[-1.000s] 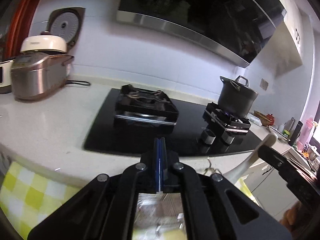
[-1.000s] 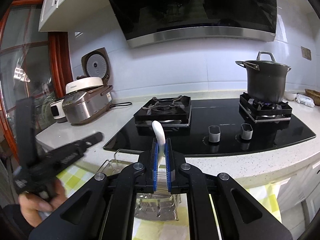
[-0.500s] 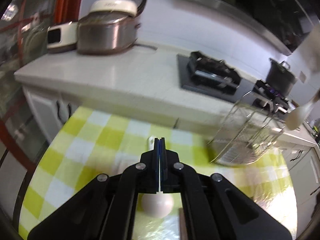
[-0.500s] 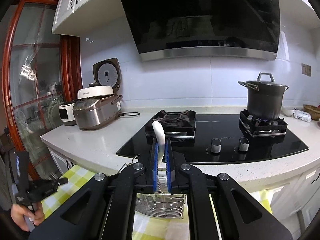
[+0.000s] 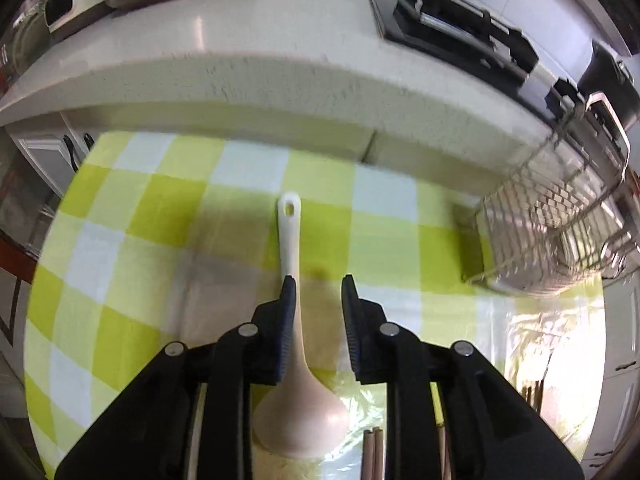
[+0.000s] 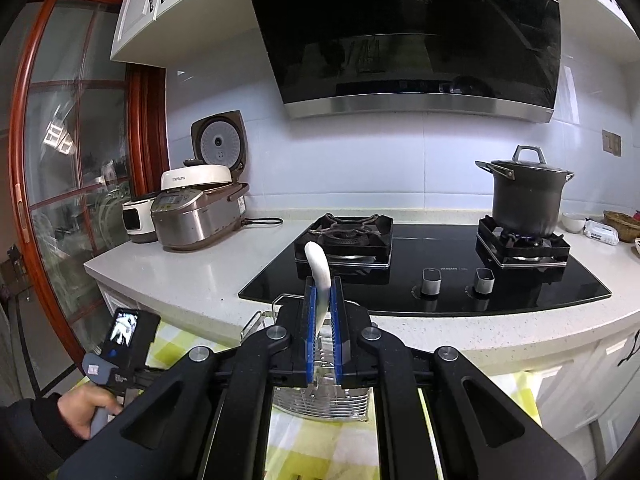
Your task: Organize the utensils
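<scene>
In the left wrist view a white ladle [image 5: 290, 264] lies on the yellow checked tablecloth [image 5: 152, 216], handle pointing away, bowl near the camera. My left gripper [image 5: 318, 286] is open, its jaws either side of the handle, the left pad close to it. A wire utensil basket [image 5: 552, 224] stands at the right. In the right wrist view my right gripper [image 6: 322, 284] is shut on a white spoon handle [image 6: 318, 266] that sticks up above the basket [image 6: 320, 396].
Wooden chopsticks [image 5: 372, 452] lie beside the ladle bowl. Behind the table runs a white counter [image 6: 192, 276] with rice cookers [image 6: 196, 212], a black hob [image 6: 424, 276] and a dark pot [image 6: 524, 196]. The left hand-held gripper [image 6: 116, 356] shows at lower left.
My left gripper has dropped from the counter towards the table and opened over the ladle handle. My right gripper, still holding the white spoon, has risen above the basket.
</scene>
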Motion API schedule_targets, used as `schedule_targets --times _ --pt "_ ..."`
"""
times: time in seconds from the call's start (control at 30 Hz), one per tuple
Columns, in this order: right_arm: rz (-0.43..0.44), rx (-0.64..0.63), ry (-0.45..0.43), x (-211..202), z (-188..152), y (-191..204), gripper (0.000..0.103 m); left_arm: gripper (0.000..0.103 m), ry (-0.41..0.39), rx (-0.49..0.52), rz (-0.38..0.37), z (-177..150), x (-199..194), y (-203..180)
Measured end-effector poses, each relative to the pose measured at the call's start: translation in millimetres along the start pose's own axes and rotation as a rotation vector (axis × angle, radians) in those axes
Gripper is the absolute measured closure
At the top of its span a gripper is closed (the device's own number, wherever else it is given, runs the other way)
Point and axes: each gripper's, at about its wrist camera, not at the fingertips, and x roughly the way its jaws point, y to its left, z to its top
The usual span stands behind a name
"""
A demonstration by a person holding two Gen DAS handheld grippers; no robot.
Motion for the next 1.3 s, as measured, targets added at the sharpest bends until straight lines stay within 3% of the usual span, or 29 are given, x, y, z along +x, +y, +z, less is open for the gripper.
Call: schedule_targets --times 0.13,0.27,0.33,0.5,0.67,0.73,1.07,1.13,1.3 --pt "0.010 -0.008 0.003 3.5 -0.6 -0.5 0.095 0.080 -0.018 0.022 0.048 -12.7 6.0 2.6" --pt "0.019 -0.001 0.005 5.5 -3.2 2.1 0.095 0.082 0.004 0.014 0.047 -8.4 15.1 7.8" --pt "0.022 -0.001 0.005 4.7 -4.9 4.9 0.095 0.093 0.004 0.028 0.063 -4.6 18.0 5.3" --pt "0.022 0.003 0.005 2.9 -4.6 7.2 0.095 0.093 -0.030 0.035 0.067 -1.9 20.4 8.3" --pt "0.018 -0.002 0.000 1.0 -3.3 8.8 0.095 0.094 -0.114 0.045 0.079 -9.8 -2.3 8.9" --pt "0.016 0.002 -0.003 -0.8 -2.8 8.0 0.095 0.094 -0.161 0.045 0.080 -11.0 -16.7 6.6" --pt "-0.005 0.011 -0.004 -5.6 1.1 3.3 0.095 0.094 -0.561 0.066 -0.016 -15.7 -144.5 -30.2" --pt "-0.008 0.006 0.000 -4.4 1.6 3.3 0.095 0.103 -0.619 0.071 -0.043 -9.7 -165.3 -43.1" --pt "-0.018 0.007 0.015 3.6 3.3 0.4 0.095 0.103 -0.691 0.110 -0.086 4.6 -198.1 -82.9"
